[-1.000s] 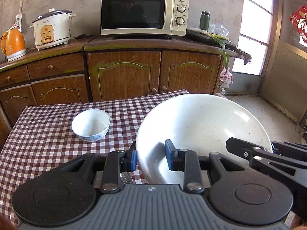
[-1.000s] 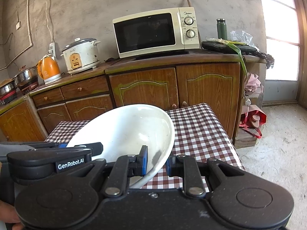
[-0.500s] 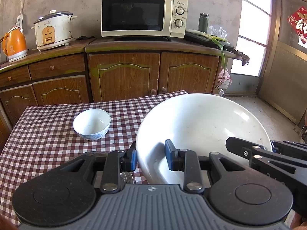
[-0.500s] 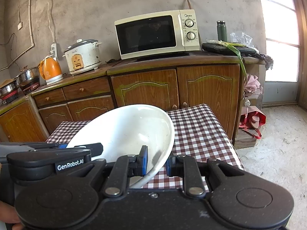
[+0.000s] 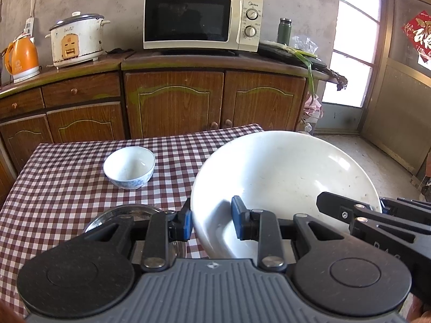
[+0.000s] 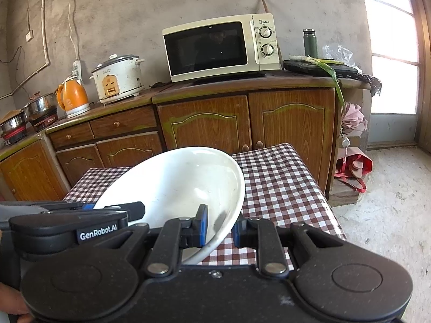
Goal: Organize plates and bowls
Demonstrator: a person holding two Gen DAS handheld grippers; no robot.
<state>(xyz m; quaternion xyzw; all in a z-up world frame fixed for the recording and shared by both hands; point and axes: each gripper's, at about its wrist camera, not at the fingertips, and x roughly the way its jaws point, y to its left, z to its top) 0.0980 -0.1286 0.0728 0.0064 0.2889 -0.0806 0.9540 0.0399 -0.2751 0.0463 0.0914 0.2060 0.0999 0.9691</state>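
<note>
both grippers hold one big white bowl [image 5: 285,177] by its rim, above the near right part of a table [image 5: 62,183] with a red-and-white checked cloth.

left gripper [image 5: 211,222]: jaws part closed on the bowl's near-left rim, one blue pad outside the wall, the other inside it. the bowl fills the left wrist view from 3 to 5 o'clock, tilted, its far rim higher than the near one.

right gripper [image 6: 218,228]: jaws nearly closed, pinching the bowl's near-right rim between the blue pads. in the right wrist view the bowl [image 6: 177,185] lies at about 8 o'clock of centre, and the left gripper's black body crosses in from 9 o'clock, printed "genrobot.ai". in the left wrist view the right gripper [image 5: 377,215] comes in at 4 o'clock.

a small white bowl [image 5: 129,167] with a blue pattern on its outside stands upright on the cloth at 10 o'clock from the big bowl, well apart from it. a clear glass dish [image 5: 124,215] sits on the table just under the left gripper's left finger, mostly hidden by it.

beyond the table runs a wooden cabinet [image 5: 175,102]. on it, at 12 o'clock, a cream microwave [image 5: 202,18]; at 10 o'clock a white rice cooker [image 5: 76,39] and an orange kettle [image 5: 21,56]; at 1 o'clock a green flask [image 5: 284,31].

a bit of a hand [image 6: 13,306] shows at 8 o'clock in the right wrist view.
</note>
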